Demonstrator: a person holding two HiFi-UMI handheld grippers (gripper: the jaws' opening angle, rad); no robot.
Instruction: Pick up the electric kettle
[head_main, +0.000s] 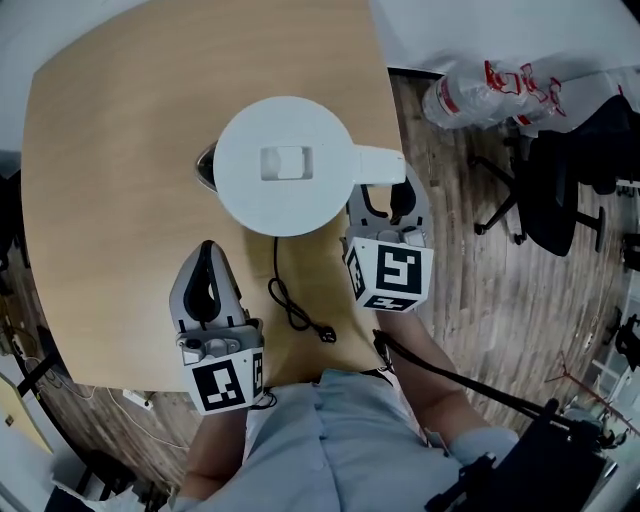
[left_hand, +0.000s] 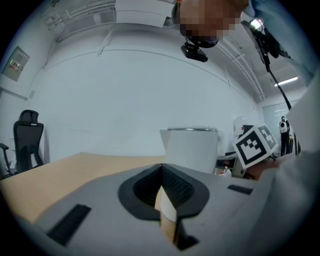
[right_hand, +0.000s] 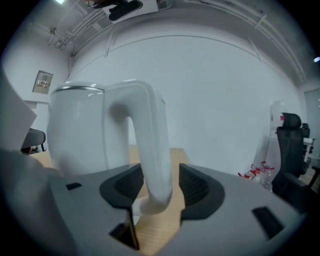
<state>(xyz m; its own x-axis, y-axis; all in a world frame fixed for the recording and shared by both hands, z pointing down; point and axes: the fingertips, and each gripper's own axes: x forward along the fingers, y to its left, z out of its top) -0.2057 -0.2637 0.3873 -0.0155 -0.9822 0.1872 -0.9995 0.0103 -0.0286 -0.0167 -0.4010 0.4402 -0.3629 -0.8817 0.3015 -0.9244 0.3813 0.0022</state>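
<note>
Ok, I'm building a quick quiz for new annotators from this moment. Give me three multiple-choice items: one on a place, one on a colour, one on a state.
1. Where is the handle of the kettle?
A. between the right tool's jaws
B. on the floor
C. under the table

2. What colour is the kettle?
A. black
B. white
C. red

3. How do the left tool's jaws stand?
A. wide apart
B. together, empty
C. closed on a cup

Answers: 1 A, the right gripper view shows open jaws either side of it. 2 B, its body and lid are white in every view. 3 B, the left gripper view shows them meeting with nothing between.
</note>
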